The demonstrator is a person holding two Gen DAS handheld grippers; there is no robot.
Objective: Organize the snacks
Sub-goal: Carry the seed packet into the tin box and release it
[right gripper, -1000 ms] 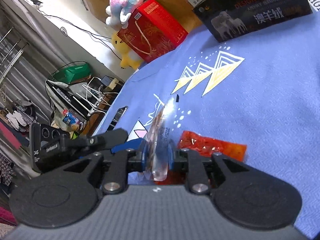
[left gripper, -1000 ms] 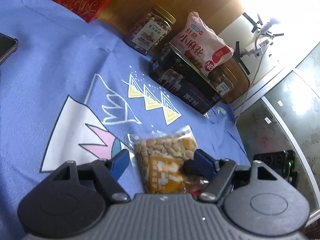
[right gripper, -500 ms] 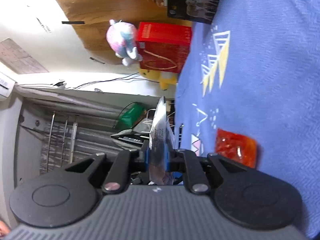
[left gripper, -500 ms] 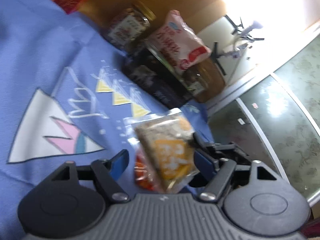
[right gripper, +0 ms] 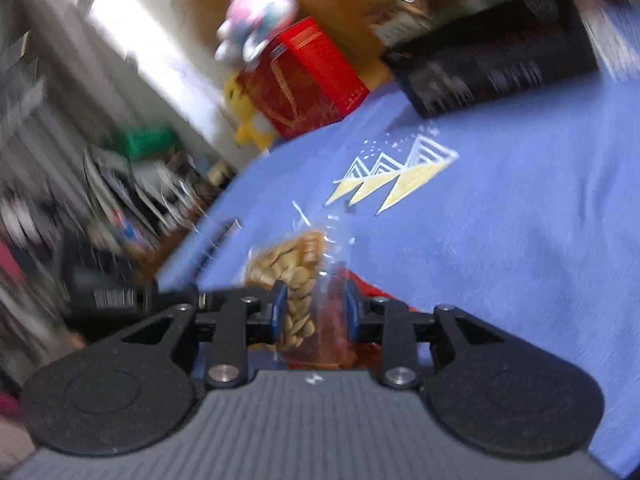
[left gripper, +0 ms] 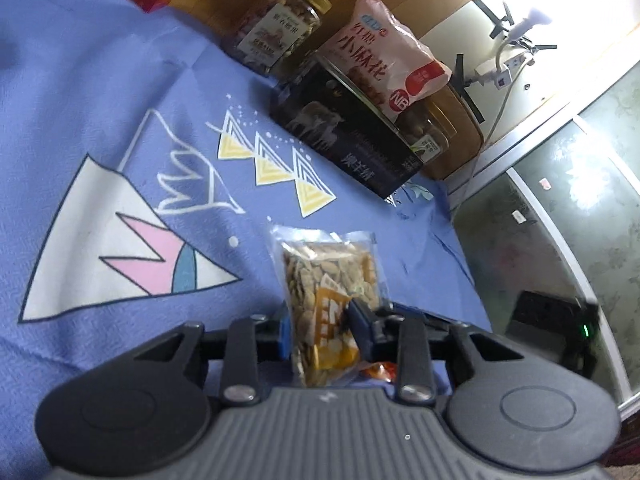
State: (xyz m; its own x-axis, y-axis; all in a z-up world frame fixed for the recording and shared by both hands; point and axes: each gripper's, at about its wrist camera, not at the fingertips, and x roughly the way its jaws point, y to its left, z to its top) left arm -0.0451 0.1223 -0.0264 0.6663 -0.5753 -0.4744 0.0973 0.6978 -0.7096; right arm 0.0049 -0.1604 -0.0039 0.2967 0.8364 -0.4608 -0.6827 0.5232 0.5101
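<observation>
Blue tablecloth point(left gripper: 100, 100) underneath; seed packet point(left gripper: 328, 304) sits pinched in the closing left gripper point(left gripper: 322, 330), right gripper point(right gripper: 314, 312) opening around it.

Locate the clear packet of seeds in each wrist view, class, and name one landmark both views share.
Left wrist view: seed packet low centre, between the left gripper fingers.
Right wrist view: seed packet low, left of centre, between the right gripper fingers.
Shared landmark: the black box on the blue cloth.

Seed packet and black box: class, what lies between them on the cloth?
Left wrist view: only bare blue cloth with printed triangles between seed packet and black box.
</observation>
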